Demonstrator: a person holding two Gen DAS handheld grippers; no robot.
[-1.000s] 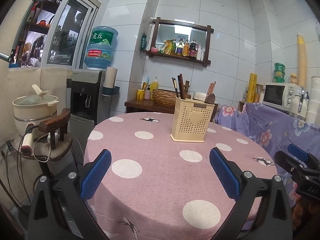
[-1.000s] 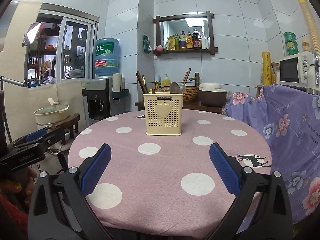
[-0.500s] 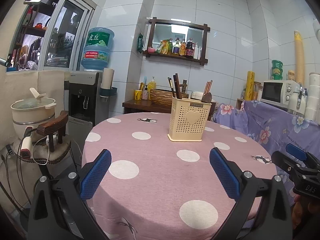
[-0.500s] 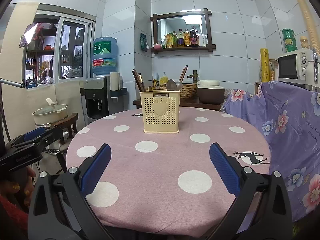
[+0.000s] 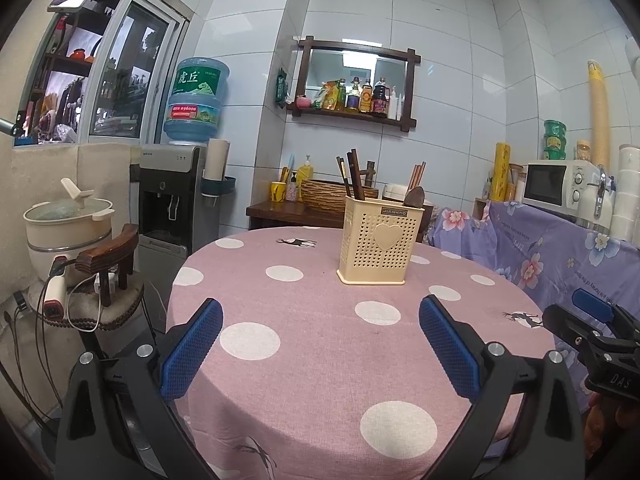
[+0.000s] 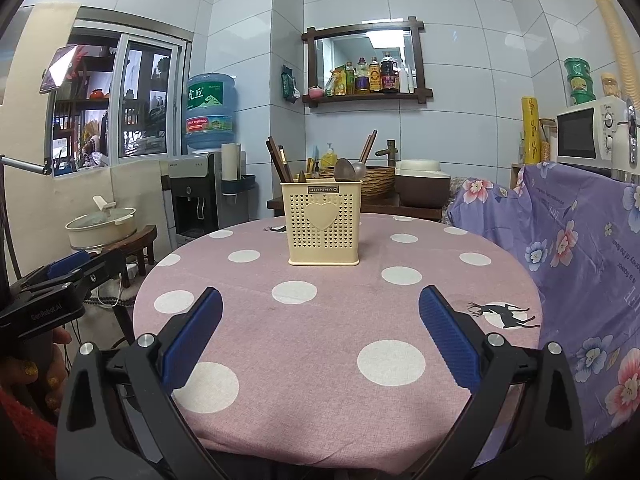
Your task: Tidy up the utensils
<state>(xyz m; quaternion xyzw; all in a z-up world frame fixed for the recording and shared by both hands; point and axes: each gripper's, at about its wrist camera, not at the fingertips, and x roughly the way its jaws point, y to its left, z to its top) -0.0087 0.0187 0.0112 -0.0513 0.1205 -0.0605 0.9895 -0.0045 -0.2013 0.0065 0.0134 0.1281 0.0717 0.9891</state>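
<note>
A cream perforated utensil holder point(image 5: 380, 240) with a heart stands upright on the round pink polka-dot table point(image 5: 320, 344); it also shows in the right wrist view point(image 6: 323, 226). Dark chopsticks point(image 5: 351, 176) and spoons point(image 6: 345, 169) stick out of it. My left gripper point(image 5: 320, 344) is open and empty, low over the near table edge, well short of the holder. My right gripper point(image 6: 320, 336) is open and empty, also at the near edge. Each gripper appears at the side of the other's view.
A chair with a pot point(image 5: 68, 220) stands left of the table, a water dispenser point(image 5: 172, 196) behind it. A purple flowered cloth point(image 6: 580, 264) covers the counter at right, with a microwave point(image 5: 556, 188) on it. A wall shelf point(image 6: 364, 68) holds bottles.
Both grippers have drawn back and dropped lower; the holder looks a little farther and the view has tilted up. Both stay open and empty.
</note>
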